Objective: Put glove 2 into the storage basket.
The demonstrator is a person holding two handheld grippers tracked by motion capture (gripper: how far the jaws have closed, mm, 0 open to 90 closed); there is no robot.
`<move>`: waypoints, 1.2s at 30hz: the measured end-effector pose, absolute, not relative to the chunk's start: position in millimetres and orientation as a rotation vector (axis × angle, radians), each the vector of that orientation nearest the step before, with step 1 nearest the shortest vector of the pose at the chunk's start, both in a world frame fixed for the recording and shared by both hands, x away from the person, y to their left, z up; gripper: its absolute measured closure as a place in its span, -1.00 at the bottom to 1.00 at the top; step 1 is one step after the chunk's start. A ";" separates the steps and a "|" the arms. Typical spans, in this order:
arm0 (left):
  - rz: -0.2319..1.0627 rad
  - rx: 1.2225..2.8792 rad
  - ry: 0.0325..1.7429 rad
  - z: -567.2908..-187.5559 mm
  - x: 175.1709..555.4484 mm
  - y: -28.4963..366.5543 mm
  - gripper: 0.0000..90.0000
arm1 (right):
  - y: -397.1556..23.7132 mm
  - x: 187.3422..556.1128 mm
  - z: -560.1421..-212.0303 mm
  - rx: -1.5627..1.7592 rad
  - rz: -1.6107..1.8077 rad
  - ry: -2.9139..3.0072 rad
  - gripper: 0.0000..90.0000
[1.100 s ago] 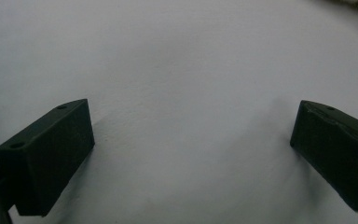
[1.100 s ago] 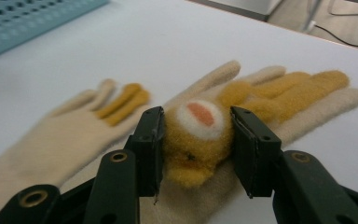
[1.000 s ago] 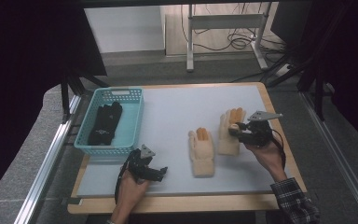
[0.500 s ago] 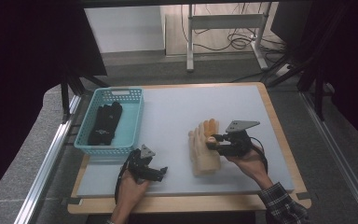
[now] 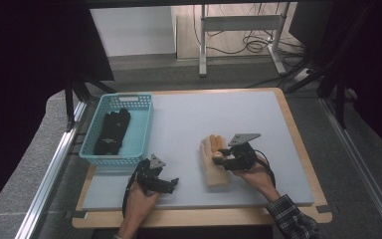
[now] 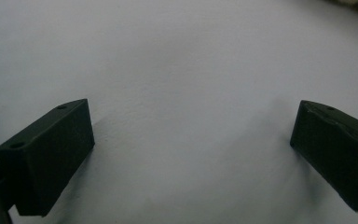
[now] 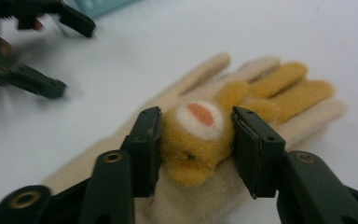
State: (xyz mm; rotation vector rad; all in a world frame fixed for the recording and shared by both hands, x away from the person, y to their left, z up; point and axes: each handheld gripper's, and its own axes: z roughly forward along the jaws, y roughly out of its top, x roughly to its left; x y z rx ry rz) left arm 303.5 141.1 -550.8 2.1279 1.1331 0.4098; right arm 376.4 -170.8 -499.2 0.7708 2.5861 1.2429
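Pale table (image 5: 189,124), right gripper (image 7: 196,140) fingers just opening around cream glove (image 5: 213,167)'s bear patch, left gripper (image 5: 170,183) fingers wide apart, empty.

Grey floor (image 5: 189,69), white wall panel (image 5: 132,30), metal-legged stand (image 5: 238,25) with cables.

Your work surface is a wooden table (image 5: 298,149) with a pale grey mat (image 5: 199,119) covering nearly all of it; wood shows as a thin border. On the mat's left side you've got a teal basket (image 5: 142,124), its near corner close to the mat's front-left. Right of centre, toward the front, a cream glove (image 5: 210,167) lies flat on the mat, fingers pointing away from you. Basket and glove sit well apart, bare mat between them.
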 end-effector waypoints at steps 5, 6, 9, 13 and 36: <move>0.410 2.128 1.133 -550.8 303.5 141.1 -1.00 | -180.0 374.4 -493.3 0.810 1.271 2.560 -0.08; 0.412 2.129 1.131 -550.8 303.6 141.2 -1.00 | -183.0 374.4 -490.6 0.819 1.278 2.551 -0.09; 0.410 2.128 1.133 -550.8 303.5 141.1 -1.00 | -194.3 375.3 -484.8 0.838 1.283 2.529 -0.06; 0.410 2.128 1.133 -550.8 303.5 141.2 -1.00 | -209.1 374.8 -486.5 0.875 1.272 2.527 0.19; 0.409 2.128 1.133 -550.8 303.6 141.2 -1.00 | -200.1 346.0 -528.5 0.799 1.159 2.665 0.97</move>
